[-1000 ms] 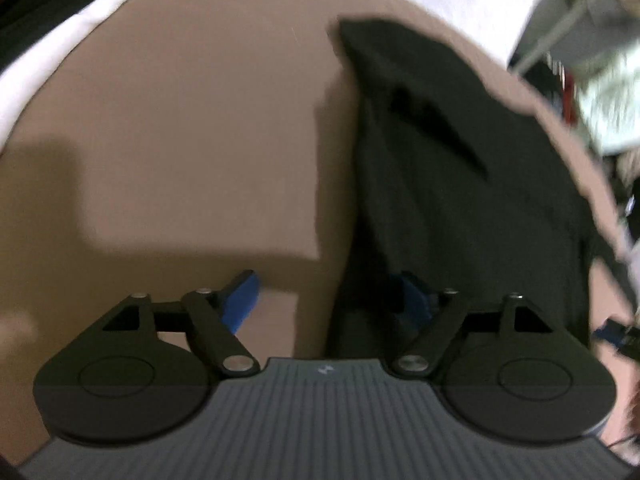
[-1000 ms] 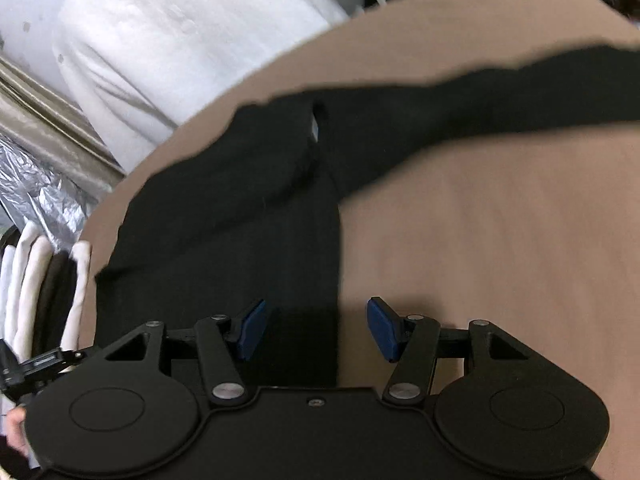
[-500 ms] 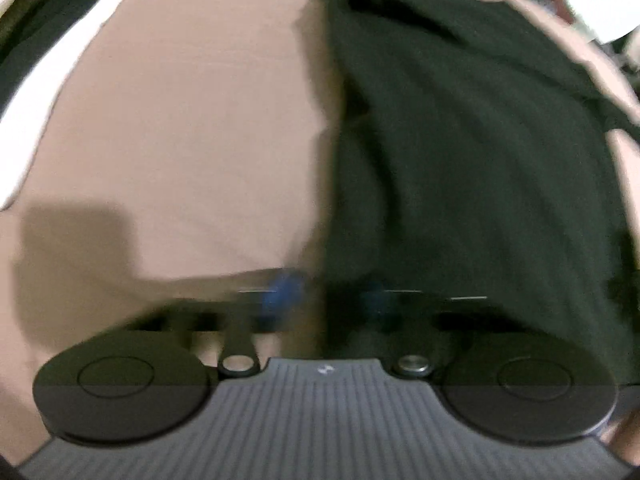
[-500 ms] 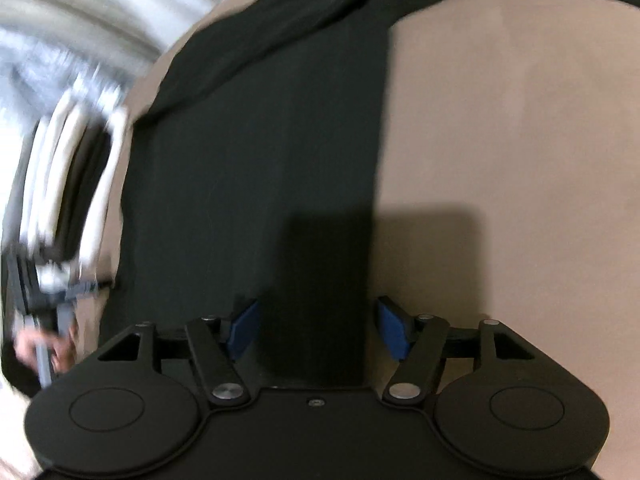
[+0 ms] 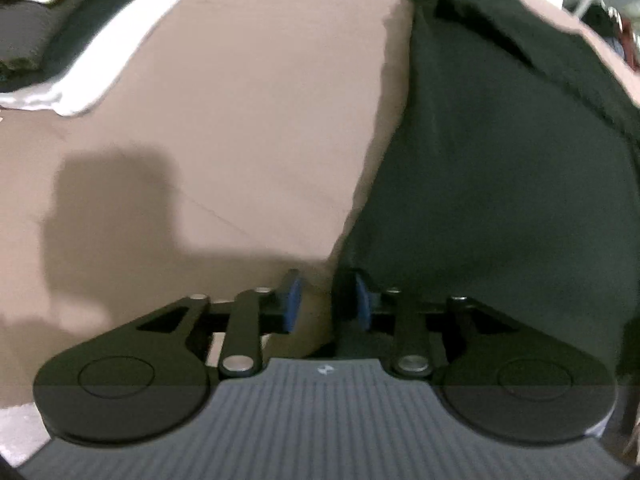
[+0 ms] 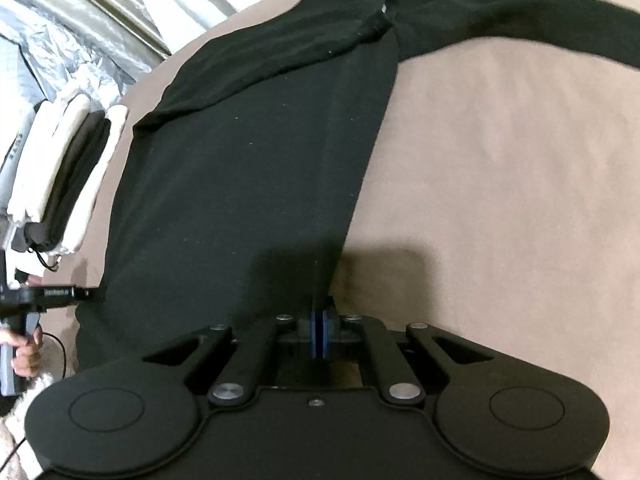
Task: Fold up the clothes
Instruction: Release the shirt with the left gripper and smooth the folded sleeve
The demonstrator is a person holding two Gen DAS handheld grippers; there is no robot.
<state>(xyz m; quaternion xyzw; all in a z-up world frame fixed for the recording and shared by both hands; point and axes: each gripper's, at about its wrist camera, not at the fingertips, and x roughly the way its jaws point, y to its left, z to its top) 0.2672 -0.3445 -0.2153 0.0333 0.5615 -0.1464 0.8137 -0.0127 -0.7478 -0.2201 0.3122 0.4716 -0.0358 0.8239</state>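
Note:
A black long-sleeved shirt (image 6: 248, 176) lies flat on a tan surface (image 6: 500, 180), one sleeve folded across its chest and the other stretching off to the right. My right gripper (image 6: 319, 336) is shut on the shirt's hem at its right corner. In the left wrist view the shirt (image 5: 500, 168) fills the right half. My left gripper (image 5: 327, 306) is partly closed, its blue pads (image 5: 293, 304) a narrow gap apart, with the shirt's edge between them. The left gripper also shows in the right wrist view (image 6: 48, 294) at the shirt's other hem corner.
A stack of folded white and dark clothes (image 6: 64, 176) stands left of the shirt. Silver foil-like material (image 6: 80, 32) lies beyond it. White fabric (image 5: 92, 64) borders the tan surface at far left in the left wrist view. Clutter sits at the far right (image 5: 616, 20).
Both grippers moved down to the shirt's hem. The right jaws went from wide open to shut on the fabric. The left jaws narrowed around the shirt's edge.

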